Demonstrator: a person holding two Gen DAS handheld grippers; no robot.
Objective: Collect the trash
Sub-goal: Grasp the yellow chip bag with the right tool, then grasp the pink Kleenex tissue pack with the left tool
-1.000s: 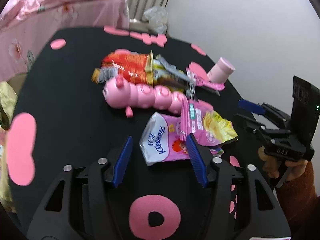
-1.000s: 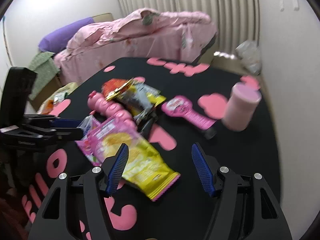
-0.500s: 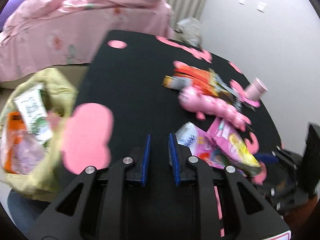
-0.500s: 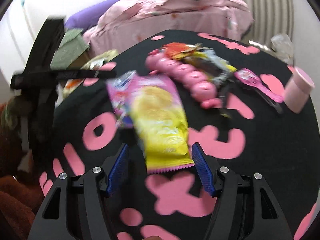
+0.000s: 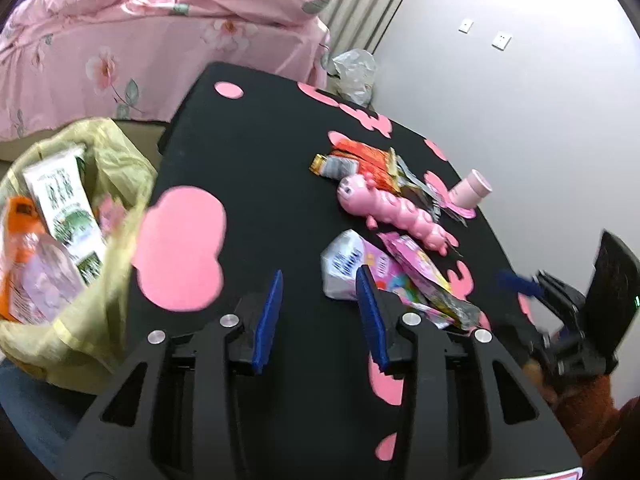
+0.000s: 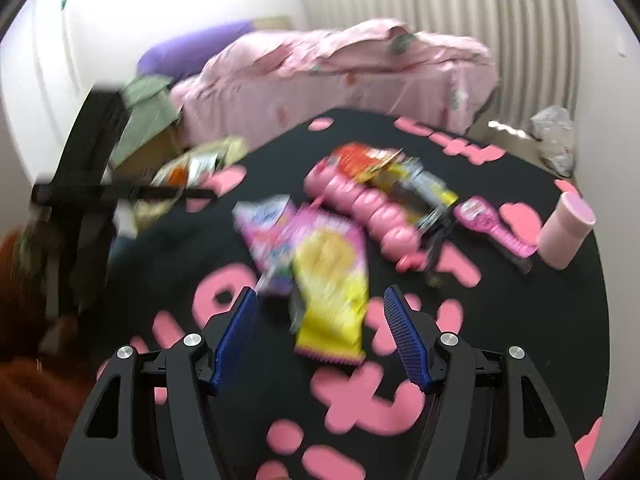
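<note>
Right now your left gripper (image 5: pixel 320 312) is hovering over the black table (image 5: pixel 260 152) with fingers apart and nothing between them. The yellow trash bag (image 5: pixel 116 168) is hanging off the table's left edge, holding a white-and-green carton (image 5: pixel 64 208) and an orange packet (image 5: pixel 20 232); their print isn't legible.

Your right gripper (image 6: pixel 324 332) is also standing wide open and gripping nothing; the yellow snack bag (image 6: pixel 332 280) is lying on the table between its fingers, overlapping the pink tissue pack (image 6: pixel 268 228). Label text is blurred in both views.

Mid-table, a pink caterpillar toy (image 5: pixel 392 212) is lying beside a red wrapper (image 5: pixel 368 160). A pink cup (image 6: pixel 564 232) is standing near the right edge, with a pink hairbrush (image 6: pixel 492 224) just beside it.
</note>
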